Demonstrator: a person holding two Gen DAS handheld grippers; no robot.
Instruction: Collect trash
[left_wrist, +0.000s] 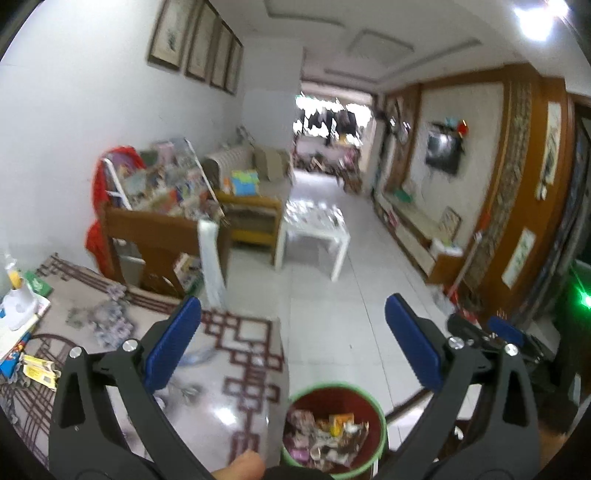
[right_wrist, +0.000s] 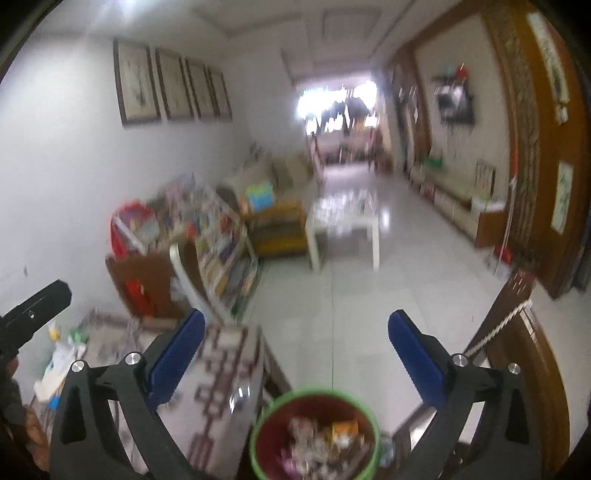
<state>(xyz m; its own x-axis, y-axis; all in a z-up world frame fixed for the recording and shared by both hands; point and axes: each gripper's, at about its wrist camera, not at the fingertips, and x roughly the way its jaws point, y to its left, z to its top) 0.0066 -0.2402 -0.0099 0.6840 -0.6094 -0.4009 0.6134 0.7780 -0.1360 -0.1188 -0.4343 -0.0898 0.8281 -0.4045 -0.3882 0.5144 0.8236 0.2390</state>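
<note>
Both grippers held over bin, jaws apart, gripping nothing.

Left gripper (left_wrist: 291, 325) and right gripper (right_wrist: 295, 339) spread wide above green-rimmed trash bin (left_wrist: 334, 428), full of wrappers (left_wrist: 325, 432), on floor beside patterned table (left_wrist: 221, 387). Beyond: white side table (left_wrist: 314, 229), cluttered bookshelf (left_wrist: 166, 192).

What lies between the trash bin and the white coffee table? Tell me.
Only bare tiled floor separates the trash bin from the white coffee table, shown in both wrist views.
</note>
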